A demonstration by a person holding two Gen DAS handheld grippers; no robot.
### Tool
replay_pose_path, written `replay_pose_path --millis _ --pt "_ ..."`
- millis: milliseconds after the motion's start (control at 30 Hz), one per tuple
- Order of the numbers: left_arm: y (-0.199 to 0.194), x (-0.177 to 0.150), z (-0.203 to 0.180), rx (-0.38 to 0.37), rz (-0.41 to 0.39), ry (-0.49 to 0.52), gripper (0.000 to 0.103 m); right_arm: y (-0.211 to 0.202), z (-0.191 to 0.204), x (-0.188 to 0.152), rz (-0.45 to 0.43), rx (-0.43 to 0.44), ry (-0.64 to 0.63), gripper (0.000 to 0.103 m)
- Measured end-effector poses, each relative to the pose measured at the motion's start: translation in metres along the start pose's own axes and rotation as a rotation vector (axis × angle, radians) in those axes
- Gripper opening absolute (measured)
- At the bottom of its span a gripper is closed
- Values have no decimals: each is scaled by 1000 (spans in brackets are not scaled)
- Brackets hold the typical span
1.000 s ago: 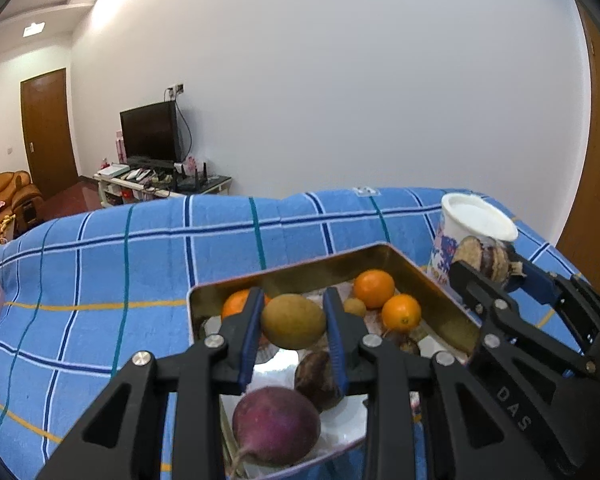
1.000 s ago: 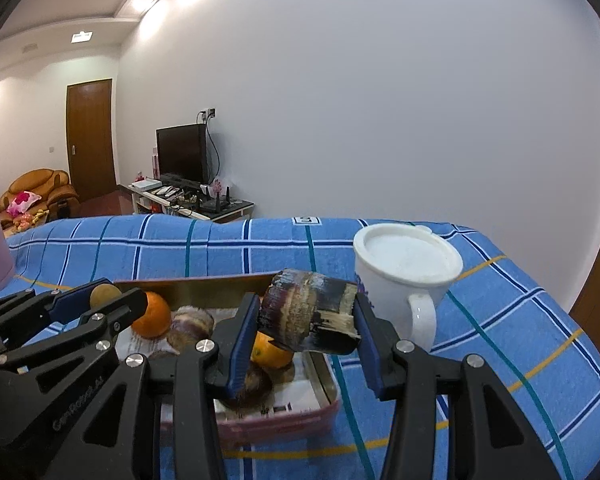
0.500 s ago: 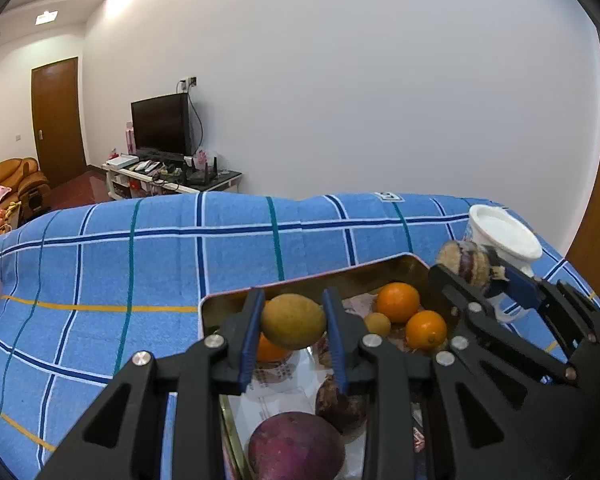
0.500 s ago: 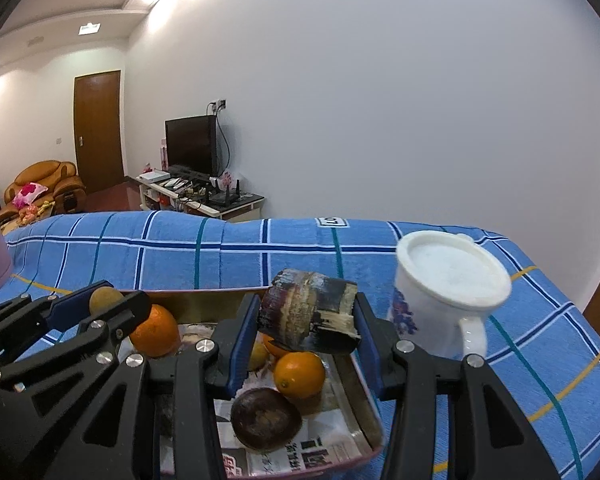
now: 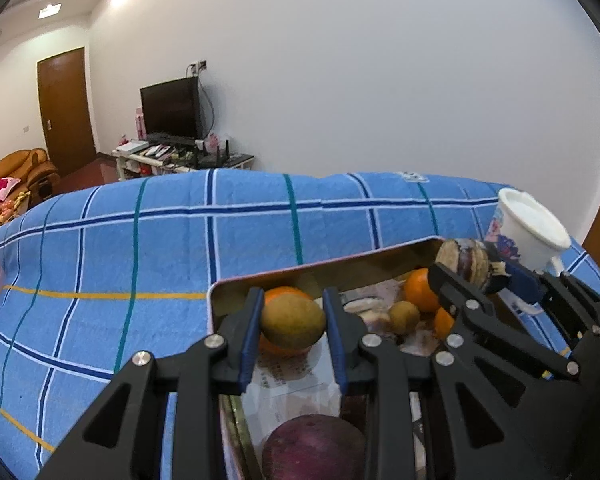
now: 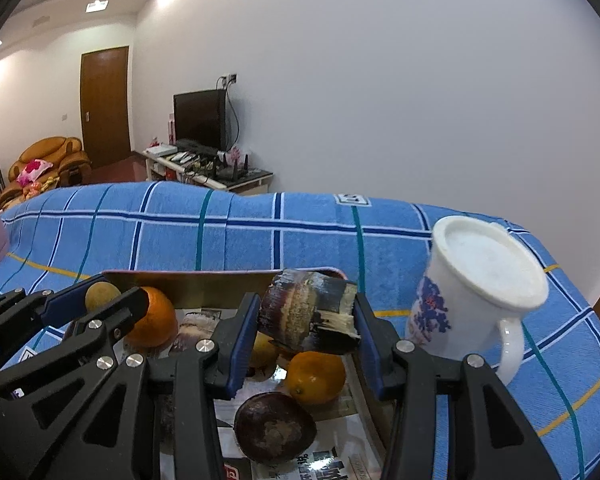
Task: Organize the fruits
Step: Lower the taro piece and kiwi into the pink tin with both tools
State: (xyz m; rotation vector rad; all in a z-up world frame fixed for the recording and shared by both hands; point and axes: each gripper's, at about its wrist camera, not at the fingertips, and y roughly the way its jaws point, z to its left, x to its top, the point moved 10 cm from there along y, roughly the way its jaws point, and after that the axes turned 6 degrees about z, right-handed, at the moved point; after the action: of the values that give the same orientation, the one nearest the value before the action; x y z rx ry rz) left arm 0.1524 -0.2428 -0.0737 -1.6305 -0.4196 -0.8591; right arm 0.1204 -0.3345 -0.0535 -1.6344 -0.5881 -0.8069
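Both hands hang over the metal tray point(image 5: 260, 284) that sits on the blue checked cloth point(image 5: 140, 240), each with something caught in its jaws. The left gripper point(image 5: 293, 322) is clenched on a yellow-green fruit point(image 5: 293, 322), held above the near-left part of the tray with an orange point(image 5: 284, 294) just behind it. The right gripper point(image 6: 308, 316) is clamped on a stubby dark cane piece point(image 6: 308, 312) with a pale frayed end, above the tray's far-right part, close to the white mug point(image 6: 476, 292) standing beside the tray. In the tray, on newspaper lining, lie a second orange point(image 6: 316, 376), a dark brown round fruit point(image 6: 274, 428), a small tan fruit point(image 5: 404, 316) and a big purple one point(image 5: 312, 448). The step, as I judge it, is setting both pieces down in the tray. To do it well, each hand should pick a bare patch of newspaper, lower until the piece nearly rests there, then release the jaws gently so the round fruit does not roll. The right hand ought to keep clear of the mug, which could tip if nudged, and the two grippers, close together, should not knock each other.
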Motion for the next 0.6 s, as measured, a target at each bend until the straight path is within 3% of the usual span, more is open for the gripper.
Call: replay_pose_path --millis 200,600 --pt "17 -8 8 24 67 -14 31 14 8 -4 66 40 -29 48" --pt "16 -9 7 64 57 14 31 28 15 -9 121 99 -58 48"
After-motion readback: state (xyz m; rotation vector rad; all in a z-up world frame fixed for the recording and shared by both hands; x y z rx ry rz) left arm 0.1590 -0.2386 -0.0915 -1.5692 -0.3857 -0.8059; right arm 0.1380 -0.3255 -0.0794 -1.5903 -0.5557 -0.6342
